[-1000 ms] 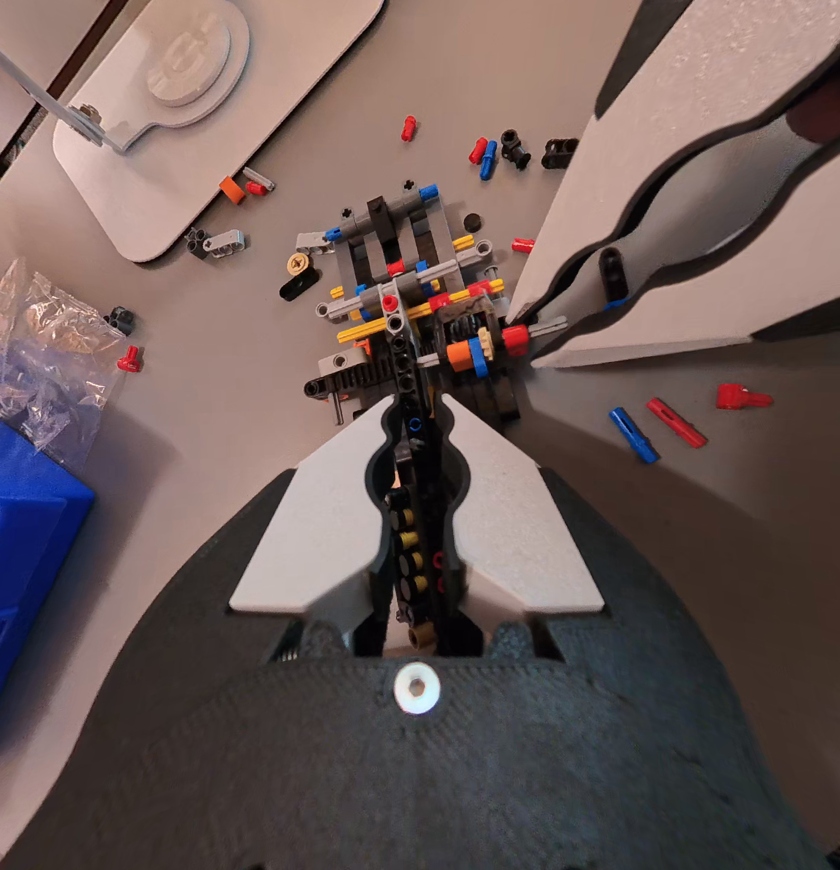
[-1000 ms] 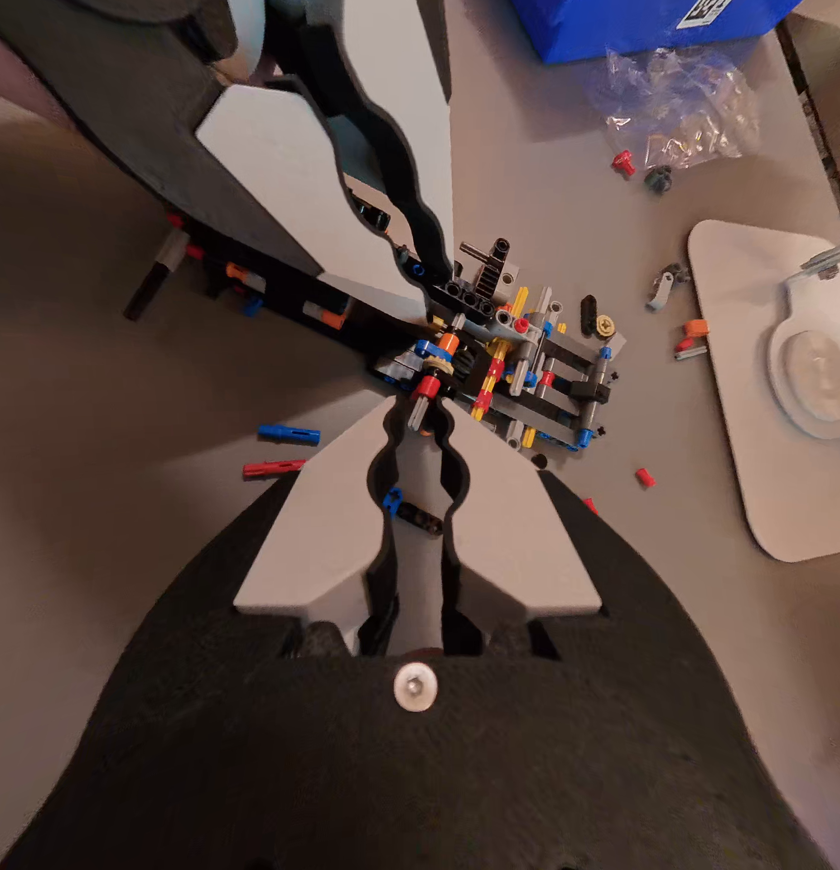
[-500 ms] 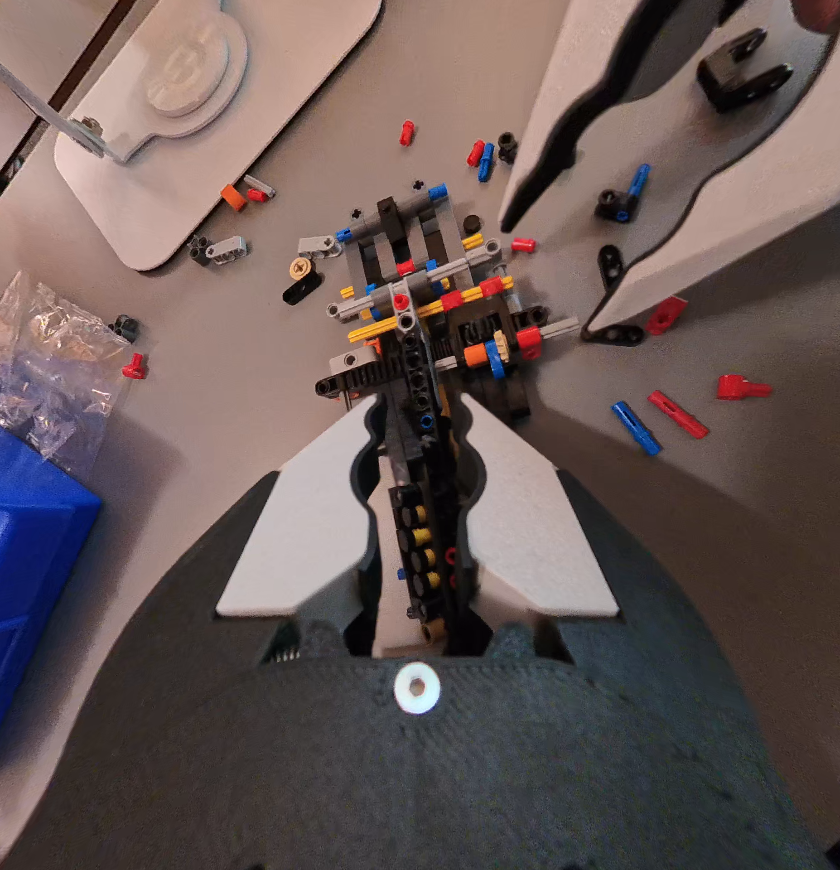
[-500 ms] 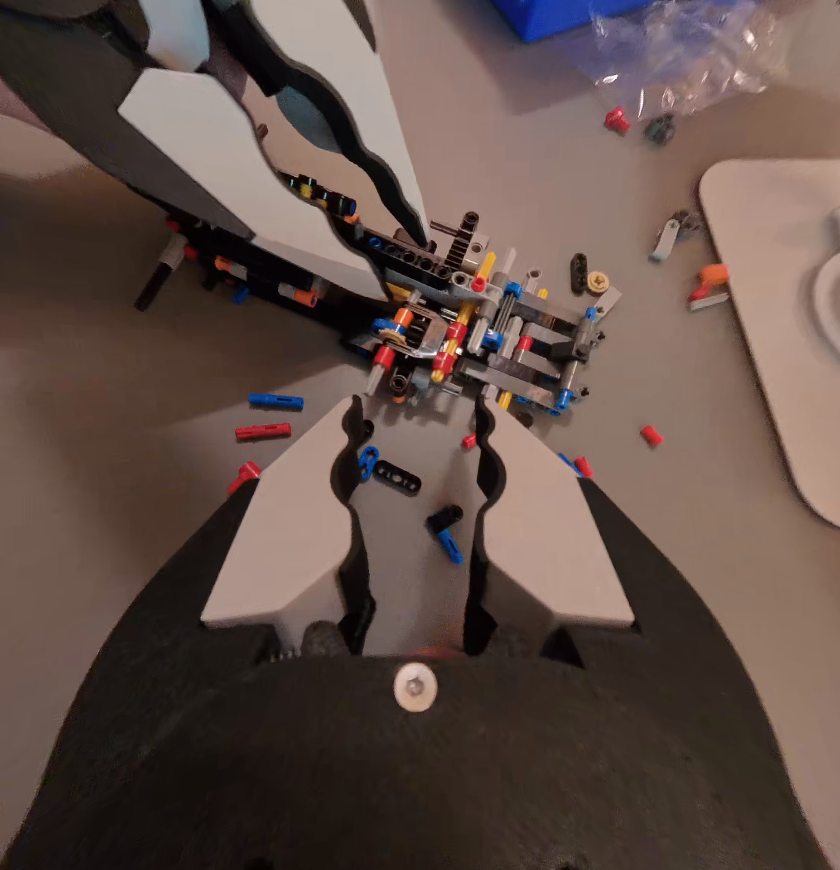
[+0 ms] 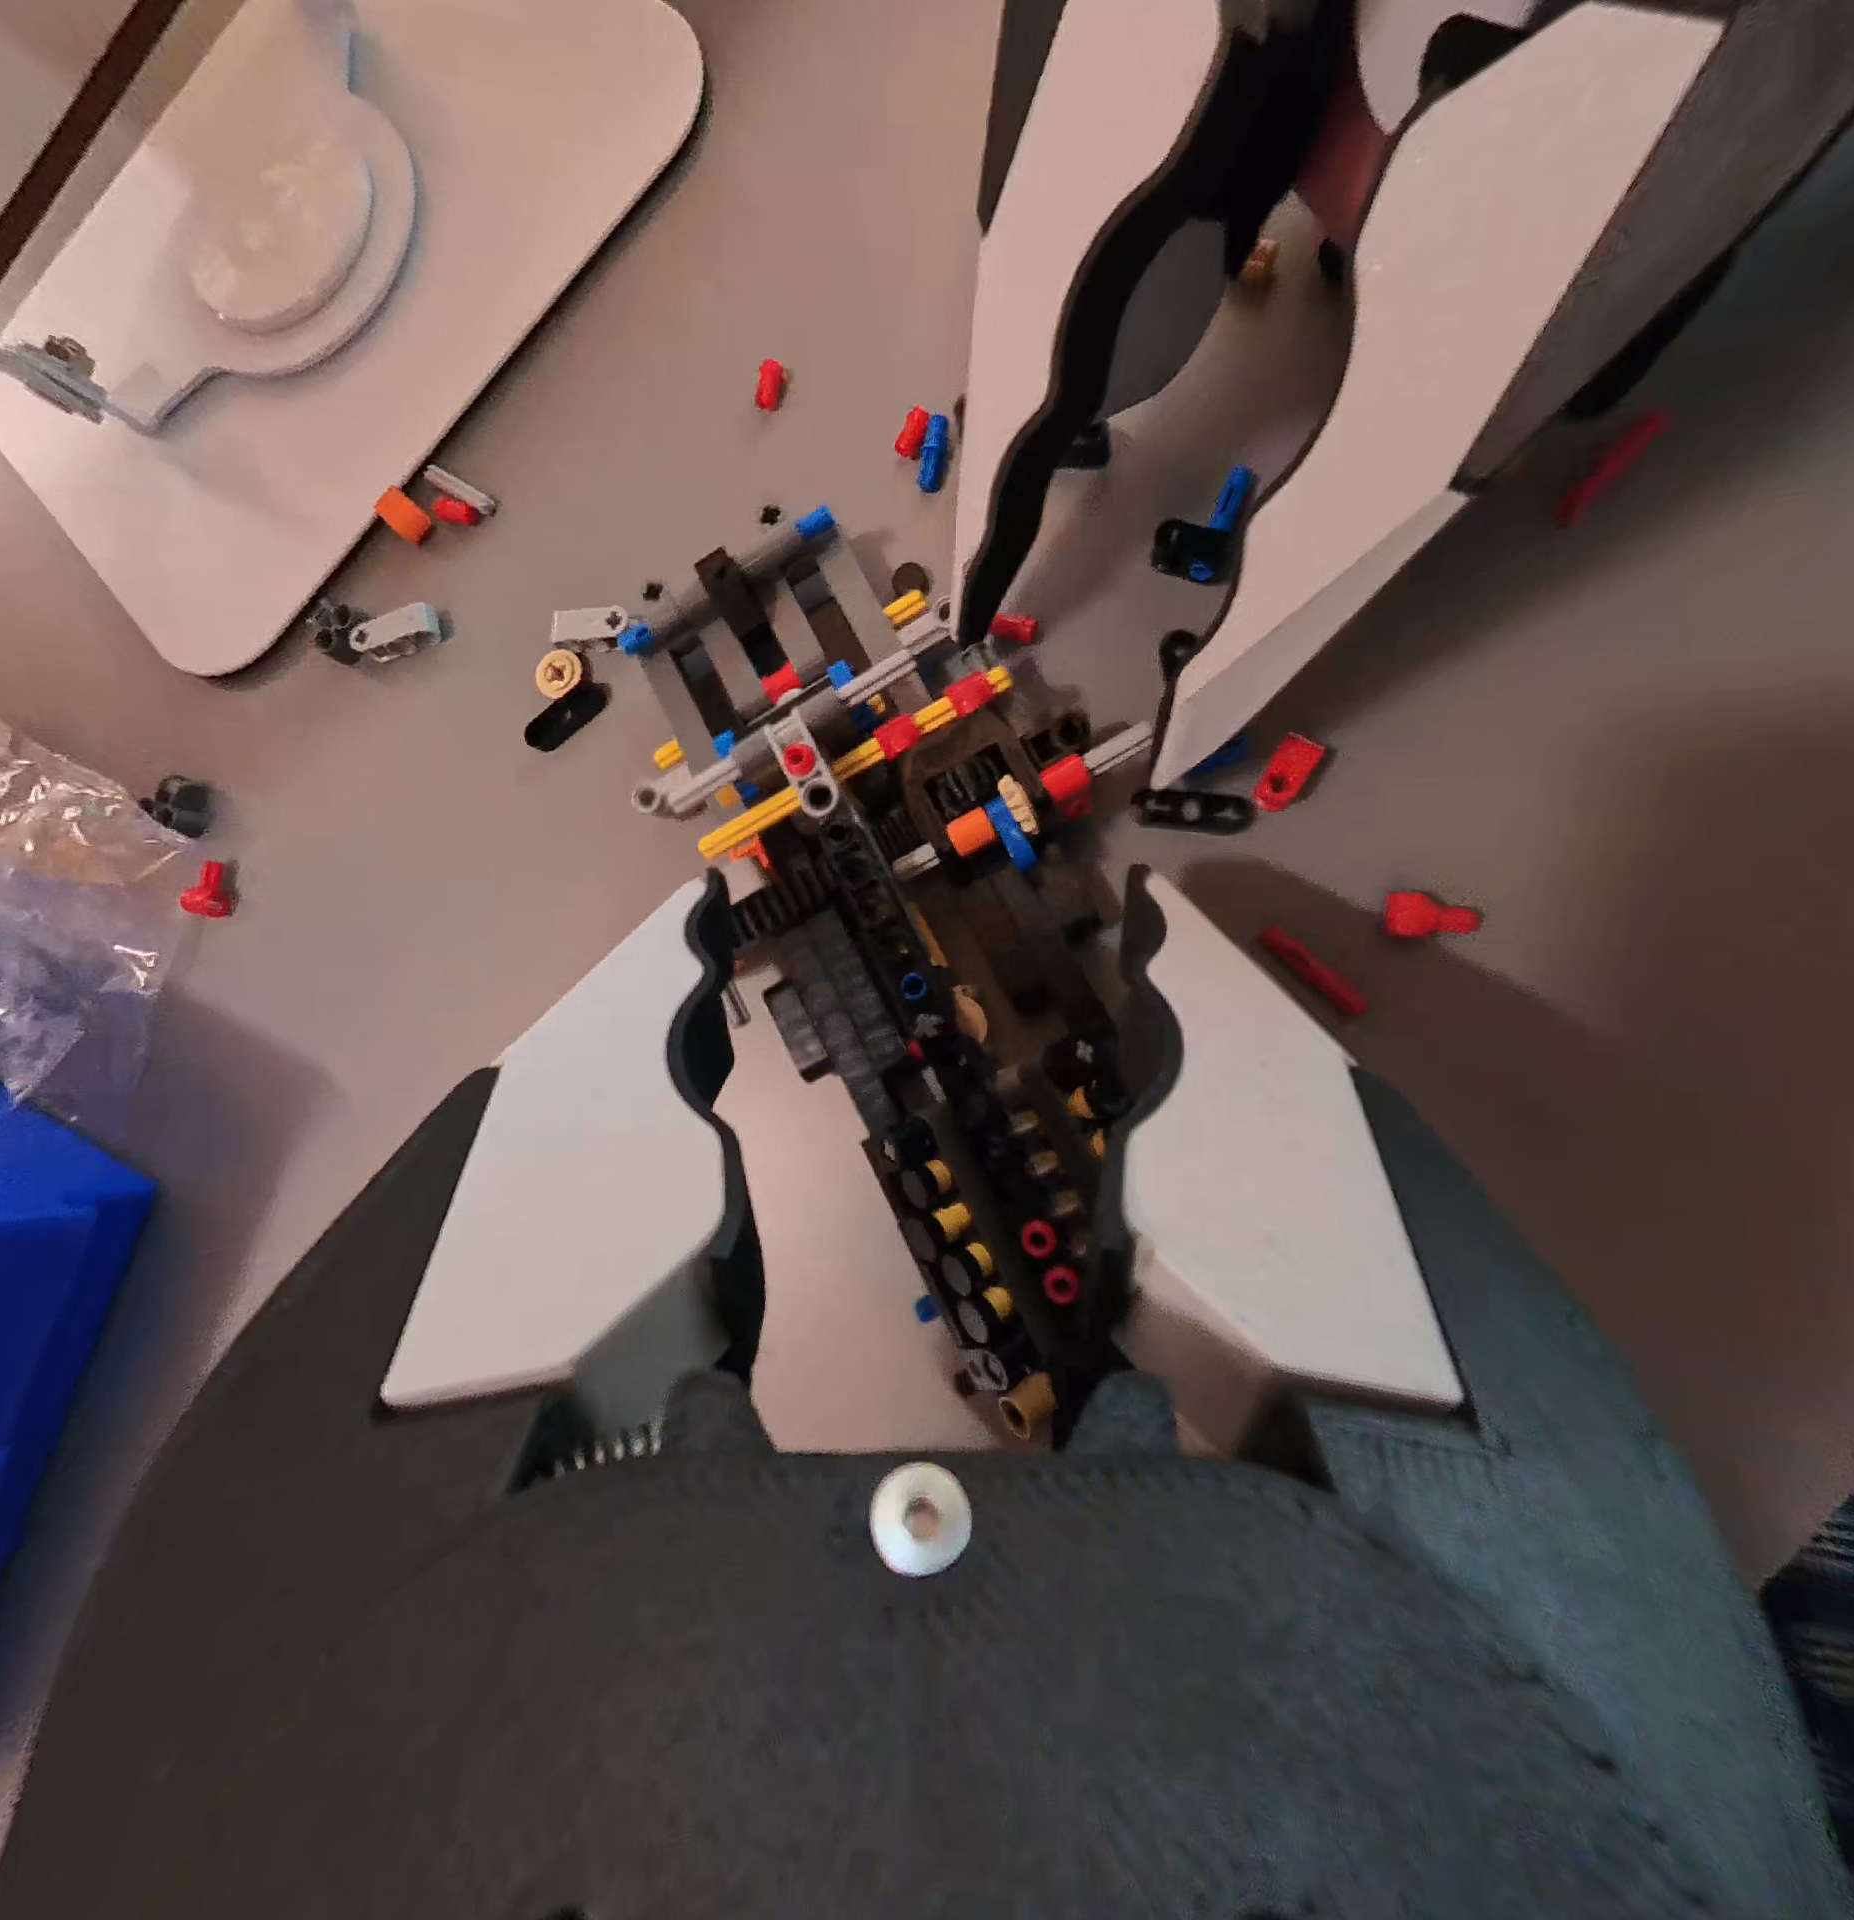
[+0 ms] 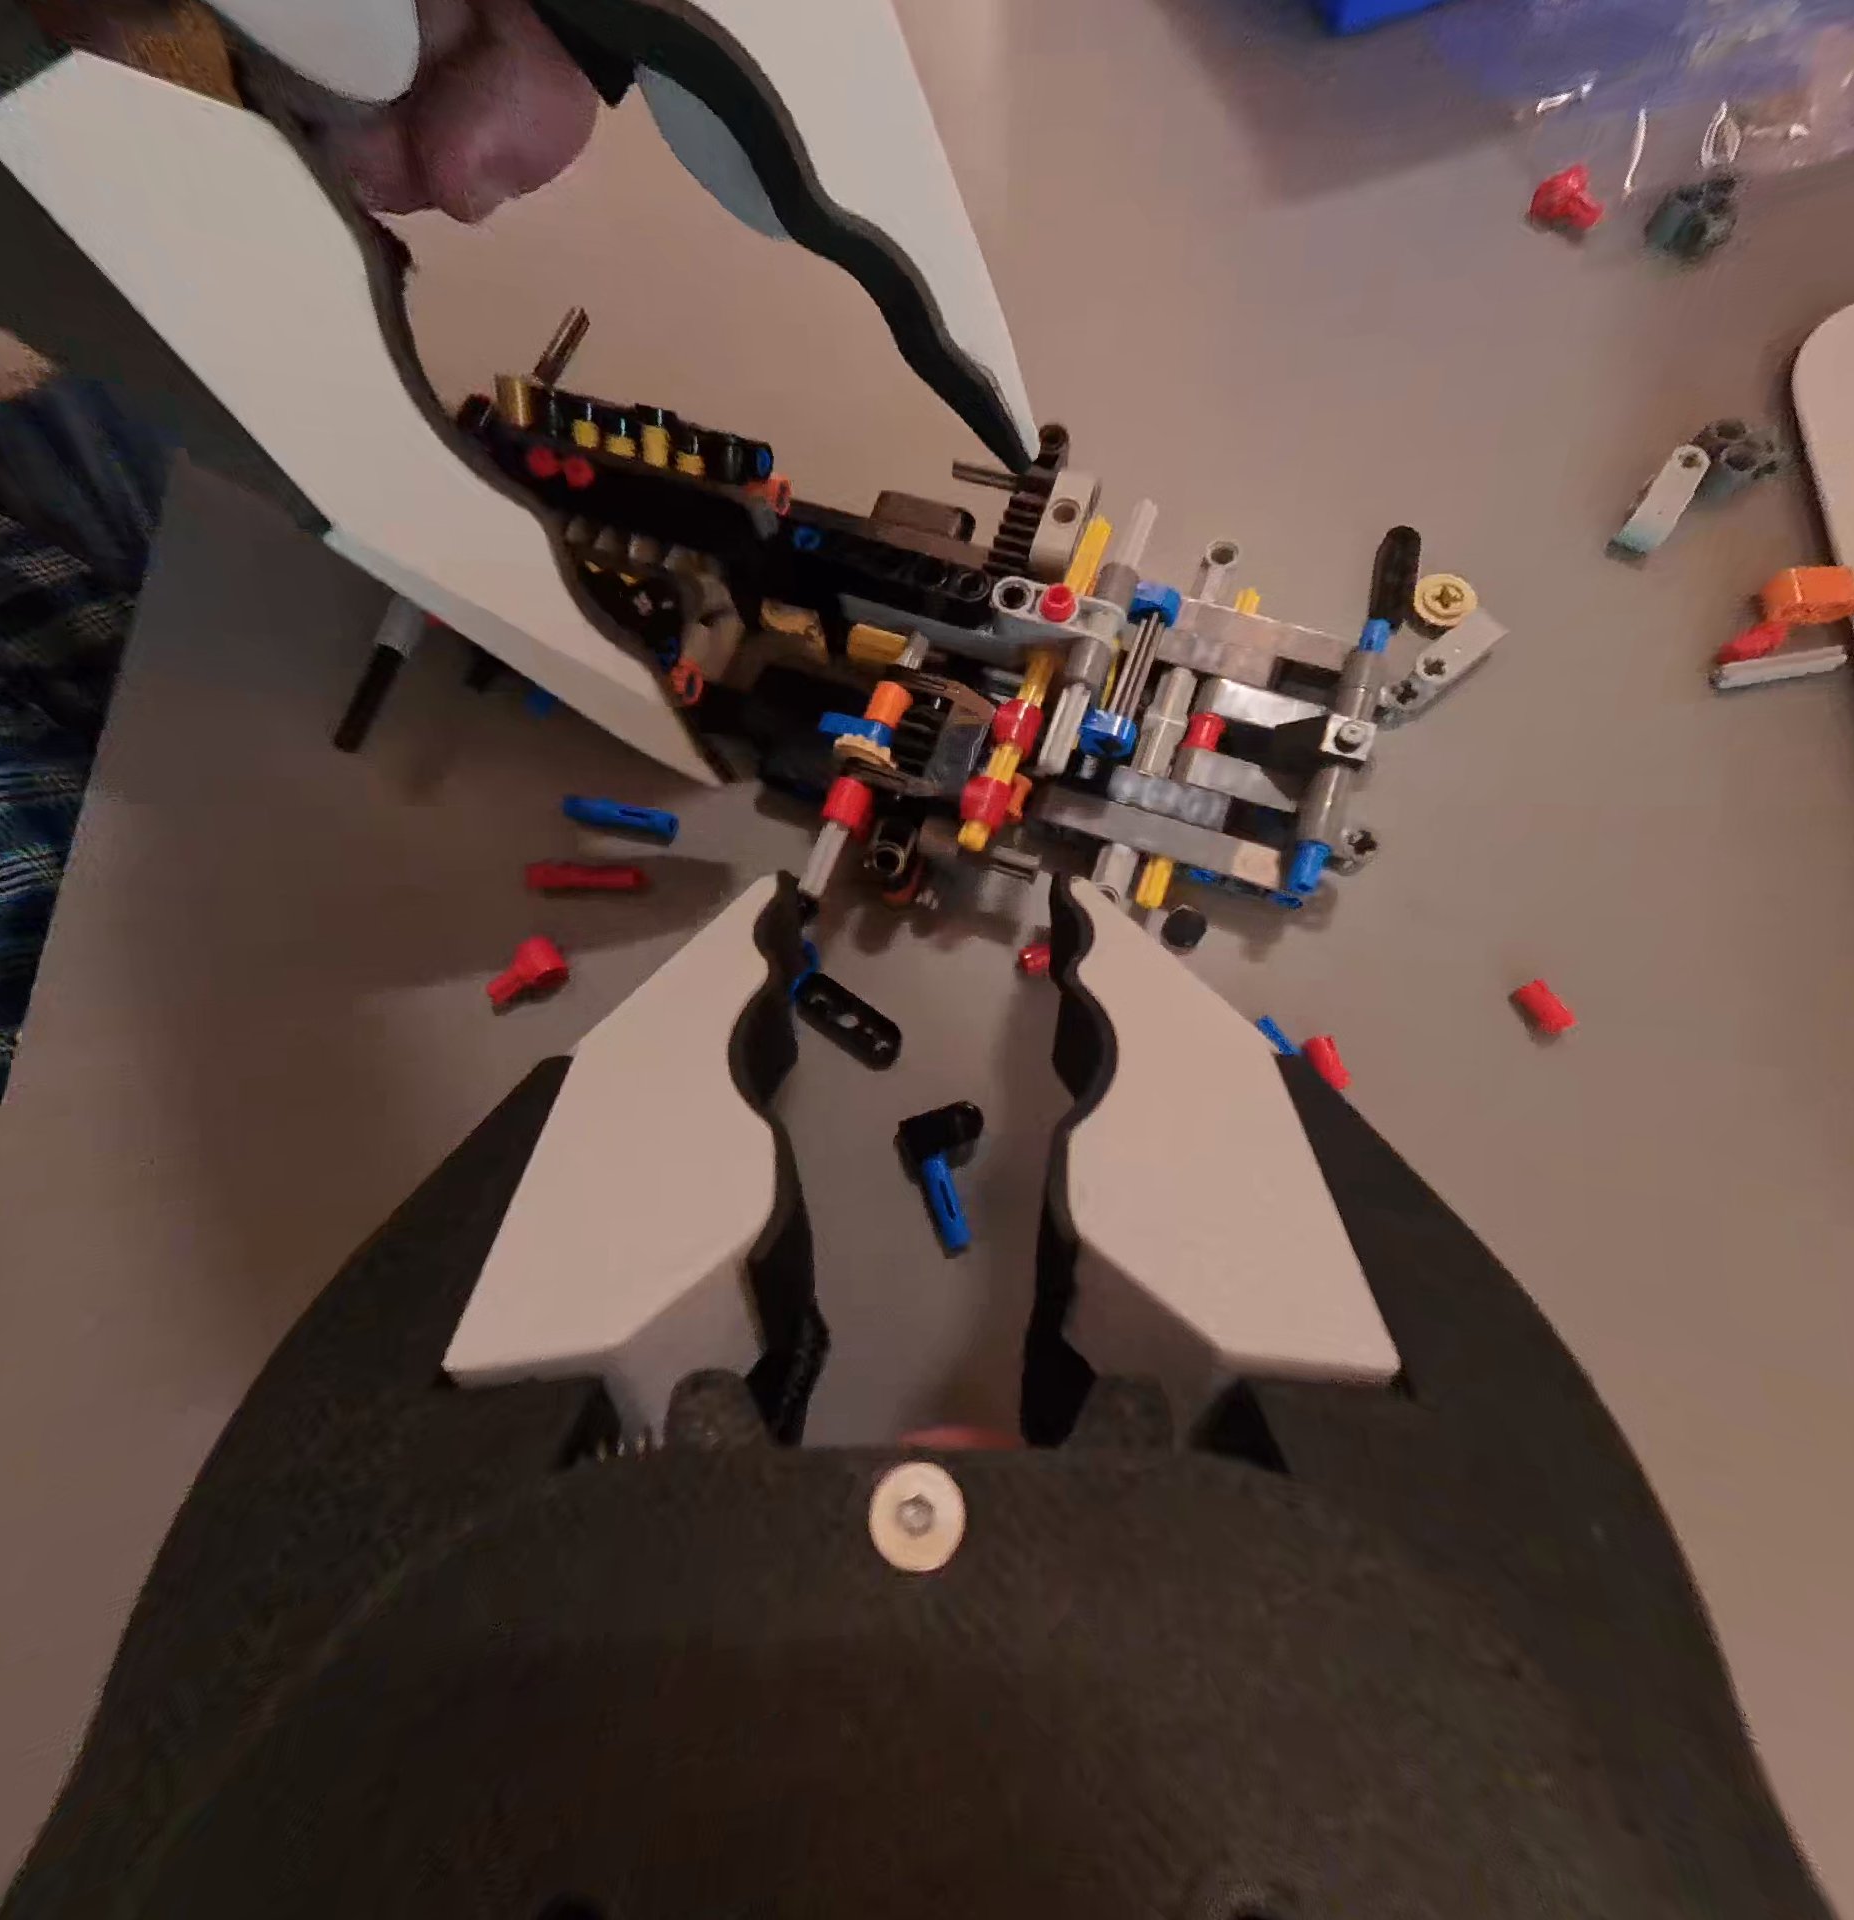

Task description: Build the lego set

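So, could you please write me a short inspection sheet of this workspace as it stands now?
Surface: grey-brown tabletop, matte, no spills seen.
Job's things: part-built black, grey and yellow lego model lying on the tabletop.
Clutter: black angled connector with a blue pin, black three-hole beam, loose red and blue pins, crumpled clear plastic bag, blue plastic bin, white rounded board.
Grippers: left gripper open, its fingers either side of the model's black end; right gripper open and empty over the connector.
Cables: nothing seen.
Surroundings: plaid fabric at the table edge.
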### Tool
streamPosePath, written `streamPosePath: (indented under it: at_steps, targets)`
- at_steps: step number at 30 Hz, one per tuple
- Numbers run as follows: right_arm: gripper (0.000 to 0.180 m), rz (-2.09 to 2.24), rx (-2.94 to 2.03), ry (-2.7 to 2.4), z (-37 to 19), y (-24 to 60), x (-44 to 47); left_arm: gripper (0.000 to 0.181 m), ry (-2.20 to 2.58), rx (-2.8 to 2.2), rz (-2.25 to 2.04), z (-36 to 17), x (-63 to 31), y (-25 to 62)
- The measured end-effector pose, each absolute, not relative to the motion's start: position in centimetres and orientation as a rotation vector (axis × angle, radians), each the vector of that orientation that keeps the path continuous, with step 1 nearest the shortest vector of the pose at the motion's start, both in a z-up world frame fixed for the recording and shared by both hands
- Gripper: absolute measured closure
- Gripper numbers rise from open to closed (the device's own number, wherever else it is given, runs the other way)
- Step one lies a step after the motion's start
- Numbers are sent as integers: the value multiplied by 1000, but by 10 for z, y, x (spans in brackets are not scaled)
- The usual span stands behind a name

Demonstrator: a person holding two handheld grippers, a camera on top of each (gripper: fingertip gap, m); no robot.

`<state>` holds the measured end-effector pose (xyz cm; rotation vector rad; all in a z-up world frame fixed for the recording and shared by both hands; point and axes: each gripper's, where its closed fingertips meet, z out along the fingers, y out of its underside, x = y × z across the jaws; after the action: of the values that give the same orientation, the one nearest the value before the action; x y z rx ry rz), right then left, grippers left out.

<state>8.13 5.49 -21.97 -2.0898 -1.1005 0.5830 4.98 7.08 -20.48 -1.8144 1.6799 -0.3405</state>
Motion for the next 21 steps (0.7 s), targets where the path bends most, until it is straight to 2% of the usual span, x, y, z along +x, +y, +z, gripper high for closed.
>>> streamPosePath:
  at_steps: [9,12,14,21]
  targets:
    - [138,584,-2078,-1178,-222,53,77,109,1682,-1933,-304,-209,48,65]
    - [138,579,-2084,-1181,-221,52,72,116,1700,-2015,-231,-218,38,64]
    - [142,581,-2085,-1190,-220,50,68,130,1740,-2042,-175,-224,29,64]
    - [137,660,-2057,-1210,-214,45,56,132,1928,-1924,-175,-228,15,67]
